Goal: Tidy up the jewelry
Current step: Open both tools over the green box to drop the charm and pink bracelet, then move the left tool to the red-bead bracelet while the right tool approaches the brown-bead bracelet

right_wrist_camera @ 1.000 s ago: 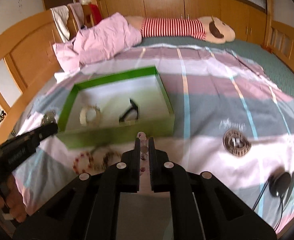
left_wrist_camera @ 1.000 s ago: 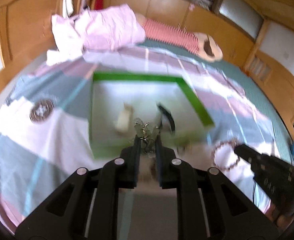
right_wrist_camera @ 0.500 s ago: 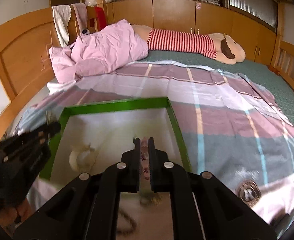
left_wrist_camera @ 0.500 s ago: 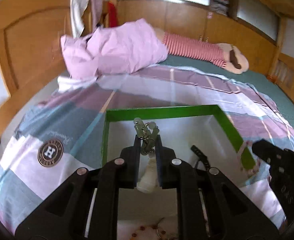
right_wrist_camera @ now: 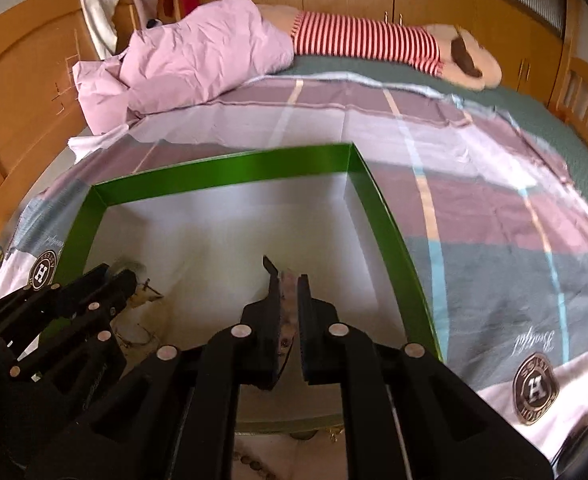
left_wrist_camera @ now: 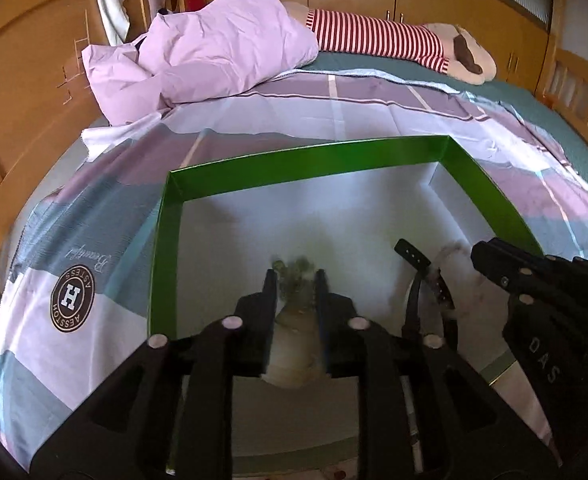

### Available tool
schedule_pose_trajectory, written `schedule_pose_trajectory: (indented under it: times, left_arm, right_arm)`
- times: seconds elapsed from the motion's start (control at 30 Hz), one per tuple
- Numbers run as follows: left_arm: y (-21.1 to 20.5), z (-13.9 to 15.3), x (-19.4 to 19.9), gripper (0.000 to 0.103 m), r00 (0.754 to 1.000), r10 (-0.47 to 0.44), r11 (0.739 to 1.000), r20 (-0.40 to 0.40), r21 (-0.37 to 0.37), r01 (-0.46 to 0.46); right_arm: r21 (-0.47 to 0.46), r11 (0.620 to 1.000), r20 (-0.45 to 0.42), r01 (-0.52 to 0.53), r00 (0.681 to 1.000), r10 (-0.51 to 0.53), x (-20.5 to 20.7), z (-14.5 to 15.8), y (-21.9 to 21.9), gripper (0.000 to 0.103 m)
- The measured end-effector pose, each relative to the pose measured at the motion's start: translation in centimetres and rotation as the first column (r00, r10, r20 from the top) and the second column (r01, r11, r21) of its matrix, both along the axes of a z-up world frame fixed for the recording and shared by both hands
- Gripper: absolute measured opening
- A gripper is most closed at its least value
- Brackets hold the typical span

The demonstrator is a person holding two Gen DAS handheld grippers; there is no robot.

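One green-walled box (left_wrist_camera: 305,158) sits on the bed's patchwork cover (left_wrist_camera: 94,216), and both grippers hang over its white floor. The left gripper (left_wrist_camera: 295,280) is opening, a blurred cluster of greenish jewelry (left_wrist_camera: 295,276) between its fingers. The right gripper (right_wrist_camera: 290,284) is opening too, a pale beaded piece (right_wrist_camera: 288,304) in its narrow gap. One black strap (left_wrist_camera: 413,264) lies in the box.

Green-walled box (left_wrist_camera: 305,168) with white floor, plaid pink-grey-white sheet (left_wrist_camera: 254,116) under it, pink pillow (left_wrist_camera: 214,48) and red-striped plush toy (left_wrist_camera: 377,38) beyond it
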State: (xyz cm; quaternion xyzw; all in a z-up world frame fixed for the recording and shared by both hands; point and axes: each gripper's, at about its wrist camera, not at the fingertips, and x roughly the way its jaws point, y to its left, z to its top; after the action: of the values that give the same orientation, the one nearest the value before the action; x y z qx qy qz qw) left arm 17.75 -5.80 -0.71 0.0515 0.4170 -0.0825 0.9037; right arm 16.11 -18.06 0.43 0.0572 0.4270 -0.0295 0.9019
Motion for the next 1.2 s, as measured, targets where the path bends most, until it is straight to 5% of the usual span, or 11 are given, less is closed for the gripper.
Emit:
schedule_pose_trajectory:
  times: [0.03,0.1,0.33,0.4,0.53,0.73,1.2]
  left_arm:
    - [0.0,0.2,-0.2,0.044,1.000,-0.010,1.000,-0.001,-0.012,0.010]
    - [-0.1,0.8,-0.8,0.048,1.000,-0.024,0.999,0.015,-0.029,0.024]
    - [2.1,3.9,-4.2,0.056,1.000,0.011,0.997,0.016,-0.079,-0.009]
    - [3.1,3.9,-5.8,0.054,0.997,0.060,0.990,-0.050,-0.124,-0.066]
    - [2.8,2.3,-9.6,0.053,0.993,0.000,0.975,-0.122,-0.222,-0.027]
    - [1.7,-2.5,-10.8,0.053,0.958,-0.051,0.982,-0.283,-0.191,-0.004]
    - [2.4,-4.3,-9.6,0.057,0.939,-0.016,0.987,-0.343,-0.158,-0.041]
  right_arm:
    - [0.000,1.000,0.008,0.005,1.000,-0.005,-0.3,0.2,-0.2,0.038]
    - [-0.001,1.000,0.044,0.020,0.999,-0.020,-1.8,1.3,-0.7,0.048]
    - [0.085,0.995,0.090,0.052,0.994,-0.060,-7.7,3.2,-3.7,0.048]
    - [0.103,0.992,0.075,0.072,0.994,-0.080,-9.6,2.3,-4.6,0.048]
    - [0.112,0.985,-0.003,0.131,0.991,-0.131,-11.7,-1.3,-5.6,0.048]
    - [0.124,0.981,-0.114,0.152,0.984,-0.138,-11.7,-4.6,-4.7,0.048]
    - [0.106,0.991,-0.153,0.088,0.986,-0.071,-8.6,-5.4,-1.7,0.048]
